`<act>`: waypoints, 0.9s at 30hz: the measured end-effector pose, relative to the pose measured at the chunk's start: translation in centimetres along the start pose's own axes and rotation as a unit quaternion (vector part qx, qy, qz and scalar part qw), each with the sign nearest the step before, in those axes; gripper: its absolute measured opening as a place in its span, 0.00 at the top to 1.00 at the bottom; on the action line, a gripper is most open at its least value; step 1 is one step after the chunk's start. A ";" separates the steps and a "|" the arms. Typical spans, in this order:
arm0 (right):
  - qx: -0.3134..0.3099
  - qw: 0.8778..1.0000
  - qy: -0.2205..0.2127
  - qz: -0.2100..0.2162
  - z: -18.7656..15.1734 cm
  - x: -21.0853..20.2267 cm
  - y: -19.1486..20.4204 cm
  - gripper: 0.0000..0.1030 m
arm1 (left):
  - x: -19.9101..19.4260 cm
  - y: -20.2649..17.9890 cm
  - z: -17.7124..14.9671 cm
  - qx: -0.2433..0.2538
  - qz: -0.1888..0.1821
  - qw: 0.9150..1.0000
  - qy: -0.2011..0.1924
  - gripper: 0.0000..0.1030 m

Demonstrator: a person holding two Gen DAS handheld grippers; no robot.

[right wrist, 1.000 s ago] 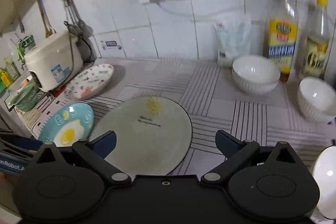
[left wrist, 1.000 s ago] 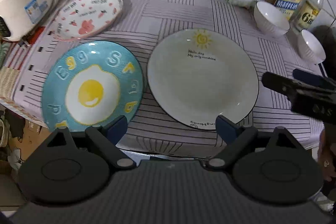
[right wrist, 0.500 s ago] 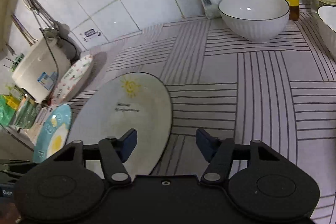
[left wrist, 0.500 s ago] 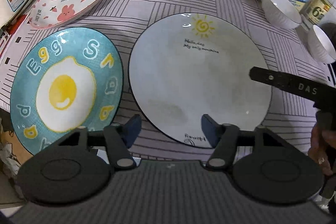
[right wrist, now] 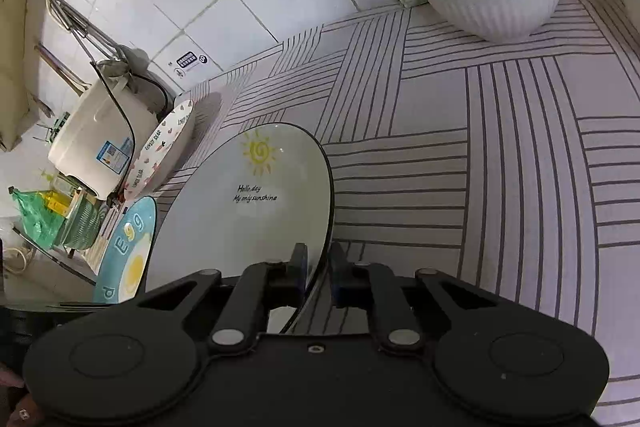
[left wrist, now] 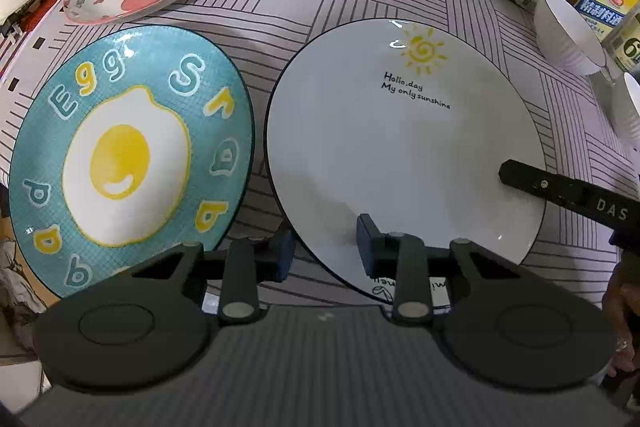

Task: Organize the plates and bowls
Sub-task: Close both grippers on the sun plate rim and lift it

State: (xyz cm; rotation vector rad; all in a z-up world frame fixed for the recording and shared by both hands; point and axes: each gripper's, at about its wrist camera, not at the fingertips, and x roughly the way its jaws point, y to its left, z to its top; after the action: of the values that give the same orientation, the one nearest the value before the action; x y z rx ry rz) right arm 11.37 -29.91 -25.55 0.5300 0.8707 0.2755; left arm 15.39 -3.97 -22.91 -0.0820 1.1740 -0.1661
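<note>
A white-tiled kitchen wall backs the bench (right wrist: 520, 155) and its striped cloth. The sunshine plate (left wrist: 400, 139) lies flat mid-bench beside the egg plate (left wrist: 128, 155). The right claw (right wrist: 318, 269) pinches its right rim. The left claw (left wrist: 326, 247), half spread, straddles the near rim, probably to share the lift.

Both grippers lowered, left gripper (left wrist: 326, 247) and right gripper (right wrist: 318, 269) narrowed astride sun plate (left wrist: 404, 155) rim
</note>
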 end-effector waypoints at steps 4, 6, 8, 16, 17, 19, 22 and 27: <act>0.023 1.000 0.002 0.015 0.2 0.5 -0.8 0.91 | 0.4 0.3 0.7 -0.007 -0.006 1.000 0.012 0.66; 0.037 0.999 0.004 0.023 0.3 0.5 -1.3 0.91 | 0.7 0.3 1.2 -0.005 -0.007 1.000 0.024 0.65; 0.037 0.999 0.005 0.026 0.3 0.5 -1.4 0.91 | 0.8 0.1 1.2 -0.001 -0.004 1.000 0.028 0.64; -0.014 1.000 0.006 0.027 0.5 0.6 -0.4 0.84 | -0.2 -1.3 0.8 0.047 0.023 0.999 0.004 0.65; -0.014 1.000 0.008 0.026 0.6 0.4 -0.4 0.84 | -0.4 -1.5 0.9 0.053 0.022 0.998 0.005 0.65; -0.008 0.999 0.007 0.032 0.7 0.1 -0.8 0.83 | -0.7 -1.8 1.1 0.069 0.019 0.997 0.003 0.65; -0.006 0.999 0.002 0.035 0.6 -0.6 -1.1 0.82 | -1.1 -2.5 1.4 0.095 0.022 0.995 -0.011 0.65; -0.006 0.999 -0.016 0.036 1.0 -1.2 -1.1 0.80 | -1.8 -3.0 3.4 0.117 0.019 0.993 -0.021 0.65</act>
State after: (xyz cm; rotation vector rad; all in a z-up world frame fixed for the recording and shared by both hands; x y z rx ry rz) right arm 11.45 -31.66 -24.86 0.5540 0.8186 0.3377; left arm 17.55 -6.67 -19.48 0.1438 1.1061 -0.2660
